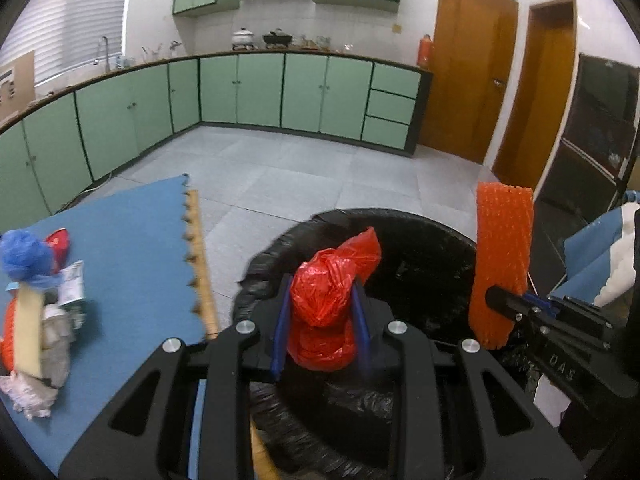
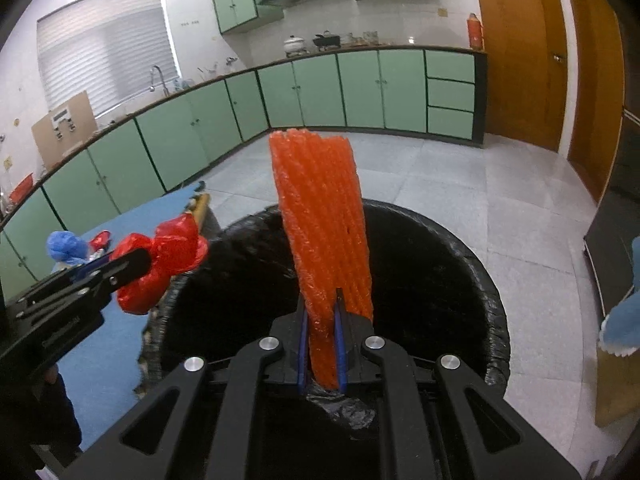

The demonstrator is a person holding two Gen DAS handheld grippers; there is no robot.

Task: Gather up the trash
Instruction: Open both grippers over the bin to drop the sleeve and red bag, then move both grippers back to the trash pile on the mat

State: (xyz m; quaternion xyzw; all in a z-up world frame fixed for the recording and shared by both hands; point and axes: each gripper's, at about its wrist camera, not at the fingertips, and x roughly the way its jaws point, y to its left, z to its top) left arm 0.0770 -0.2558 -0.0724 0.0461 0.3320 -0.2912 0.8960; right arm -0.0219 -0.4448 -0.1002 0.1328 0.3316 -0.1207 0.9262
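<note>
My left gripper is shut on a crumpled red plastic bag, held over the near left rim of a bin lined with a black bag. The right wrist view shows that same left gripper and its red bag by the bin's left rim. My right gripper is shut on a long orange foam net sleeve that stands upright above the bin's opening. In the left wrist view the right gripper and its orange sleeve sit at the bin's right side.
A blue foam mat on a table at the left bears a pile of trash: a blue bag, a red wrapper, paper and grey scraps. Green cabinets line the far walls across a tiled floor. Wooden doors stand at the right.
</note>
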